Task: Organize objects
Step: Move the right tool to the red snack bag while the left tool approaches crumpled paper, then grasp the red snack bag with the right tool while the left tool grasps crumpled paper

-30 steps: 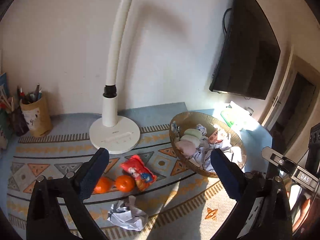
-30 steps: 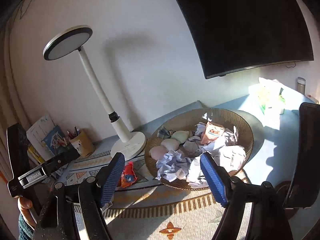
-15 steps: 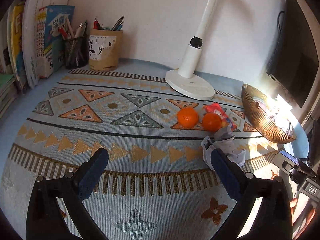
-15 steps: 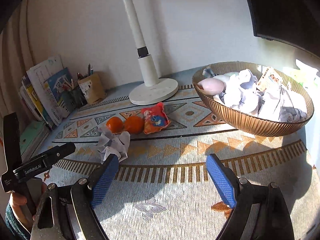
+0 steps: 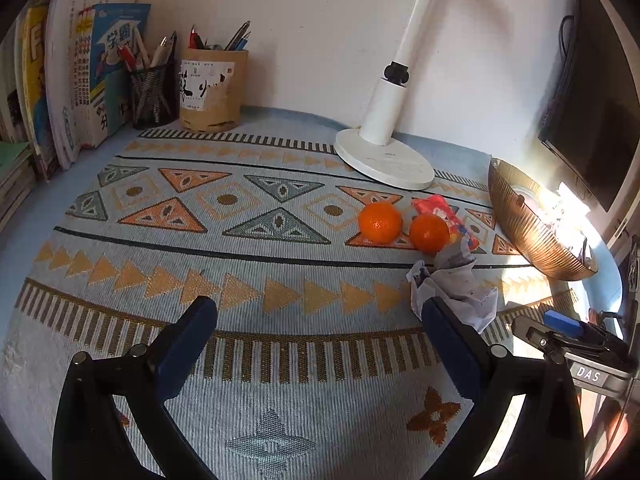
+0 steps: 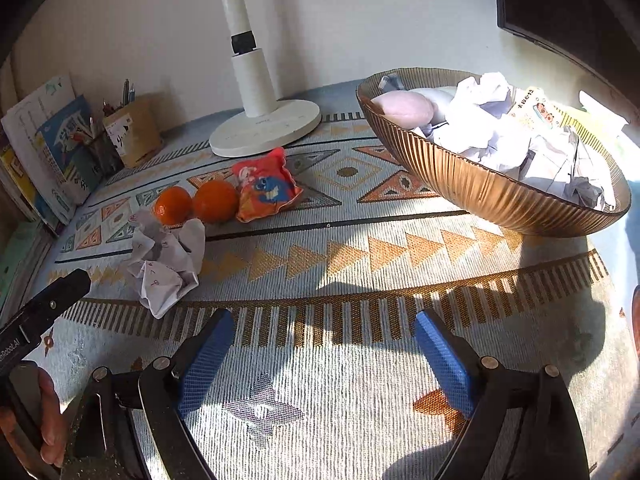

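A crumpled paper ball (image 5: 454, 284) (image 6: 166, 262) lies on the patterned mat. Behind it sit two oranges (image 5: 379, 222) (image 6: 214, 200) and a red snack packet (image 5: 438, 210) (image 6: 266, 186). A ribbed brown bowl (image 5: 528, 224) (image 6: 480, 188) at the right holds crumpled papers, soft pastel lumps and a small carton. My left gripper (image 5: 316, 332) is open and empty, its right finger just in front of the paper ball. My right gripper (image 6: 320, 344) is open and empty over the mat, right of the ball.
A white lamp base (image 5: 384, 158) (image 6: 266, 128) stands behind the oranges. Pen holders (image 5: 212, 88) and upright books (image 5: 80, 76) fill the back left corner. A dark screen (image 5: 592, 120) hangs at the right. The left gripper's body (image 6: 36, 320) shows in the right wrist view.
Both grippers dropped from a high look at the bowl to low over the mat. The left one swung left, then edged closer to the paper ball. Nothing was grasped.
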`<state>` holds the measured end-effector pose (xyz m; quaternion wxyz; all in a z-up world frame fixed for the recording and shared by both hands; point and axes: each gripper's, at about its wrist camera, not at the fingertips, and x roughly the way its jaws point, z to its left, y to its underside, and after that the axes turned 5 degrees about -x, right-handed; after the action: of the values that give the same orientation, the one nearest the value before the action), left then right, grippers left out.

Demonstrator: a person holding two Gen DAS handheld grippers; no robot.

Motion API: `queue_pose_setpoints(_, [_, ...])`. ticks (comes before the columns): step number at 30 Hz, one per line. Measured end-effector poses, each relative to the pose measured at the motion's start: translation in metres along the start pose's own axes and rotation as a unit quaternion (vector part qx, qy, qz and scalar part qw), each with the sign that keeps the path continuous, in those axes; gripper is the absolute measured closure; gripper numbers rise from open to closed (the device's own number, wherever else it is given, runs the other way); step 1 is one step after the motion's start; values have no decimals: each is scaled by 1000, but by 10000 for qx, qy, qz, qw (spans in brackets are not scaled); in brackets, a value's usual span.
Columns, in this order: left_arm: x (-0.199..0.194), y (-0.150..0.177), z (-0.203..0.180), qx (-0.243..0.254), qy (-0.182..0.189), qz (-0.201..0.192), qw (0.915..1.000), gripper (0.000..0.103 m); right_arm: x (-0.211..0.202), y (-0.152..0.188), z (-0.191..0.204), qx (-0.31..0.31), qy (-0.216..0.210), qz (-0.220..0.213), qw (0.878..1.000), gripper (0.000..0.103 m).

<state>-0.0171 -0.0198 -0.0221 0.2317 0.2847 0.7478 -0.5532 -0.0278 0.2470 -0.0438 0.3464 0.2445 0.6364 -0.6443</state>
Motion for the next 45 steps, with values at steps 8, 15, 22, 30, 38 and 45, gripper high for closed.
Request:
queue_pose_setpoints(8, [-3, 2, -7, 214, 213, -10, 9995, 1, 0, -4, 0, -15, -150, 27, 9999, 12])
queue_pose_setpoints(15, [0, 8, -43, 1000, 778, 398, 9911, 1, 18, -51, -2, 612, -1070, 405, 9915, 28])
queue_pose_setpoints(22, [30, -2, -81, 1468, 780, 707, 9835, 2, 58, -84, 31, -443, -333, 443, 9975, 38])
queue_pose_setpoints(30, [53, -4, -79, 1132, 907, 1055, 9838, 20, 77, -83, 35, -826, -444, 277, 9952, 56])
queue_pose_setpoints(38, [38, -4, -74, 1083, 937, 620, 9877, 46, 57, -75, 32, -744, -432, 7, 9963, 61])
queue_pose_setpoints(45, [28, -6, -65, 954, 963, 399, 9900, 46, 10, -20, 0, 1, -425, 257, 9988, 61])
